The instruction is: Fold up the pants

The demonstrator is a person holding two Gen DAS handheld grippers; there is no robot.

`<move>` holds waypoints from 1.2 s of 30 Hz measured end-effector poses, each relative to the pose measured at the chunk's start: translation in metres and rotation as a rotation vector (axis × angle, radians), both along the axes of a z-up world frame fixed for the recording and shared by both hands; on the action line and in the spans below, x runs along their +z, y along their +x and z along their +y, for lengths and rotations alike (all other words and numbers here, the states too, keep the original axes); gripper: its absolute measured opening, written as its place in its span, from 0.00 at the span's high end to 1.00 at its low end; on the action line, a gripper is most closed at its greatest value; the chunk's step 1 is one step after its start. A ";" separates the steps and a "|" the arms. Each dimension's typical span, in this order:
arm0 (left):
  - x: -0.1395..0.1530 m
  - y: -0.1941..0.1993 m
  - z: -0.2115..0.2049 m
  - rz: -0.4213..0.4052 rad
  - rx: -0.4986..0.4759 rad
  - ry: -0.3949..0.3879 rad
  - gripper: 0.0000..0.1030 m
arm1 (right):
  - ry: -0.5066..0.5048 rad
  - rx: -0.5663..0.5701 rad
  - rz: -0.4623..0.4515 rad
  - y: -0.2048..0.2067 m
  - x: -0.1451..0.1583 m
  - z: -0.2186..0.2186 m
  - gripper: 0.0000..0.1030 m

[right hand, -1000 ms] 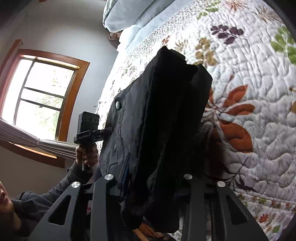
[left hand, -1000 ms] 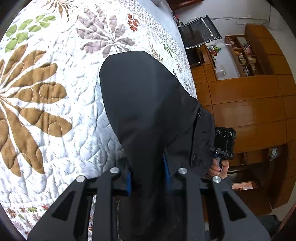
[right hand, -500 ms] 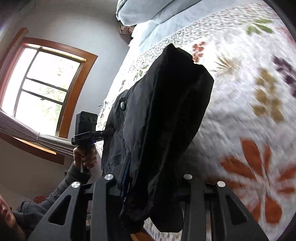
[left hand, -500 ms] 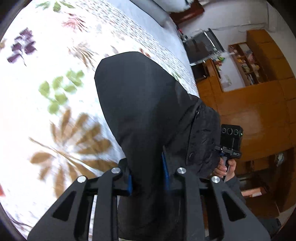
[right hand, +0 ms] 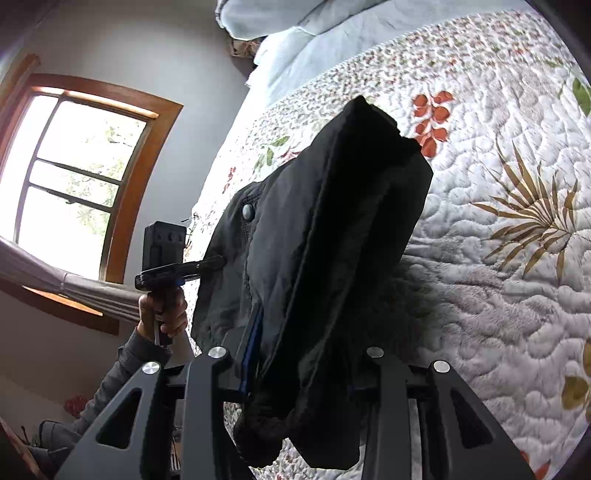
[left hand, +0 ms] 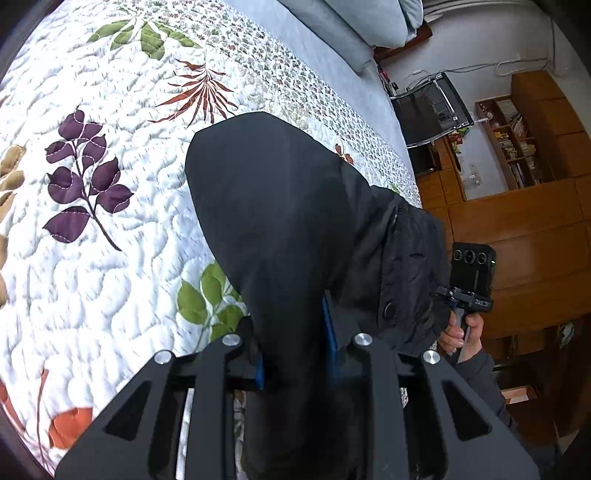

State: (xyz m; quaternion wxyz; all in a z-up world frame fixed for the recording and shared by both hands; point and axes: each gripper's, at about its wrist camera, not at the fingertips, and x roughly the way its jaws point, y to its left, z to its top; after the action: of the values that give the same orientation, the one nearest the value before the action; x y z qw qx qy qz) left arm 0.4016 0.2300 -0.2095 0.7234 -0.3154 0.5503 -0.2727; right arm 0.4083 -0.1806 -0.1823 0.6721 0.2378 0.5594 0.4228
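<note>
Both grippers gripped 1 pair of black pants (left hand: pixel 280 221) above a leaf-patterned quilt (left hand: pixel 110 280): the left gripper (left hand: pixel 295 343) had its jaws narrowed on a thick fold, and the right gripper (right hand: pixel 299 354) clamped a bunched edge with a slightly wider gap. The hanging cloth hid much of the bed ahead. 1 window (right hand: pixel 77 177) stood beyond the left hand (right hand: pixel 162 314), wooden cabinets (left hand: pixel 517 229) beyond the right hand (left hand: pixel 461 336).

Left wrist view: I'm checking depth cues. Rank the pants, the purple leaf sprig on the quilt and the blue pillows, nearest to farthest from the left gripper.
1. Pants, clamped in the left gripper.
2. Purple leaf sprig, left, mid-quilt.
3. Blue pillows, top, bed's far end.
</note>
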 end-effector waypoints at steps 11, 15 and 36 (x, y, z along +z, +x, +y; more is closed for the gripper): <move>-0.023 -0.018 0.016 -0.042 0.039 0.009 0.51 | -0.071 -0.067 0.020 -0.006 -0.033 -0.012 0.37; -0.003 -0.031 0.034 -0.096 0.120 0.086 0.44 | -0.096 -0.130 -0.026 -0.017 -0.013 -0.031 0.32; 0.048 -0.143 -0.014 -0.265 0.021 0.218 0.24 | -0.053 -0.152 -0.202 -0.052 0.038 -0.021 0.33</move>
State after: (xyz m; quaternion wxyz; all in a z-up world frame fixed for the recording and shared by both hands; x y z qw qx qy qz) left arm 0.2589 0.2164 -0.1618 0.8223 -0.2024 0.4731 -0.2429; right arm 0.3559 -0.2015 -0.1445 0.7610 0.2180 0.4803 0.3776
